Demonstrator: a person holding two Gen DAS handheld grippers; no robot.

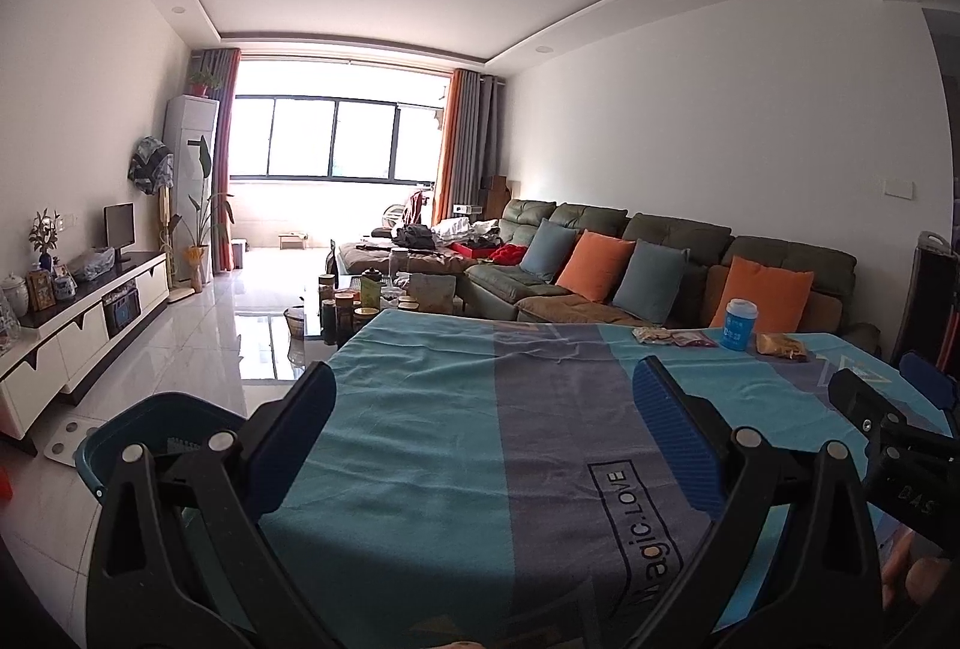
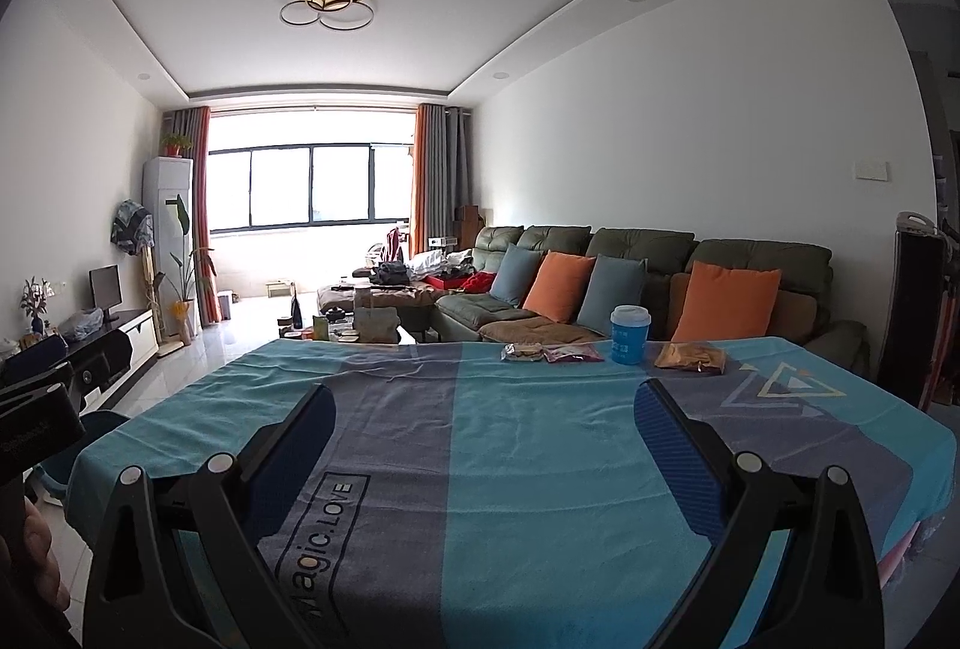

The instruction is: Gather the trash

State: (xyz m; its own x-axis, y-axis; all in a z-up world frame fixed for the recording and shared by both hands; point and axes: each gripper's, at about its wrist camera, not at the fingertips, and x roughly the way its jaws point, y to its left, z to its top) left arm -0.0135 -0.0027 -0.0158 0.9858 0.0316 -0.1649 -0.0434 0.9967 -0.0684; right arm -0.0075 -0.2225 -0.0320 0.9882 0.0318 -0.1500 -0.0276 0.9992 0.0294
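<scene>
Three snack wrappers lie at the far edge of the cloth-covered table (image 2: 510, 445): a clear one (image 2: 522, 352), a purple one (image 2: 571, 354) and an orange one (image 2: 690, 356). A blue cup with a white lid (image 2: 629, 334) stands between them. They also show in the left wrist view: wrappers (image 1: 657, 334), (image 1: 693, 339), (image 1: 780, 346) and cup (image 1: 739, 324). A dark teal bin (image 1: 156, 424) sits on the floor left of the table. My left gripper (image 1: 483, 385) and right gripper (image 2: 485, 406) are both open and empty above the near part of the table.
A green sofa (image 2: 630, 277) with orange and blue cushions stands behind the table. A glass coffee table with jars (image 1: 342, 307) is beyond the far left corner. A TV cabinet (image 1: 84, 325) runs along the left wall. A dark upright object (image 2: 918, 307) stands at the right.
</scene>
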